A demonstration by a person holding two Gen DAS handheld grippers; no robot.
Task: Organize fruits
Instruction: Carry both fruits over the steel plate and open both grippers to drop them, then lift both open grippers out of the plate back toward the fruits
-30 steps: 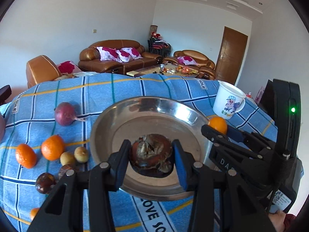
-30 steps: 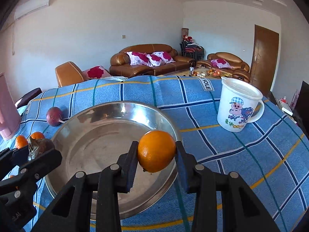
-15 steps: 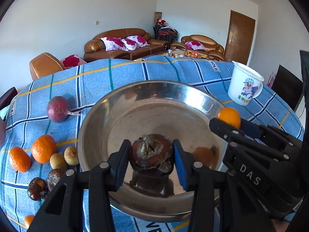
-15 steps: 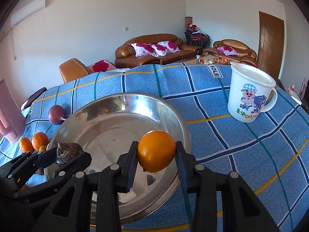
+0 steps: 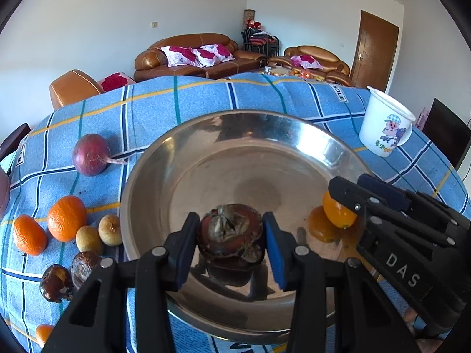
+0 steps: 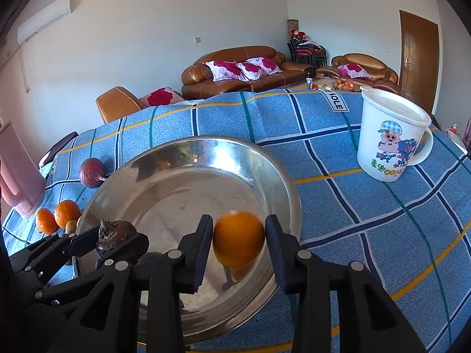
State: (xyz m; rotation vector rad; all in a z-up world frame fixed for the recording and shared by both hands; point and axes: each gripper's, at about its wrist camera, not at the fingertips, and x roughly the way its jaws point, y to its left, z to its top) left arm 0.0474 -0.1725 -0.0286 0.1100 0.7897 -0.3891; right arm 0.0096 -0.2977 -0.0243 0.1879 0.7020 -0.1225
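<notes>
Holding a dark fruit [image 5: 230, 236] and an orange [image 6: 238, 239] above the steel bowl [image 5: 176, 158], both tongs [image 5: 229, 250] [image 6: 239, 242] haven't set anything down; other fruits [image 5: 66, 217] wait on the desk [image 5: 206, 100].

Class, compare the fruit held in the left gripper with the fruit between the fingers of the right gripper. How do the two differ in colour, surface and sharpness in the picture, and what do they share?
The fruit in the left gripper is dark reddish-brown; the orange at the right gripper is bright orange. The dark fruit has a rough, dried calyx on top; the orange looks smooth. The dark fruit appears sharp, the orange blurred. Both are roundish and sit over the steel bowl.
</notes>
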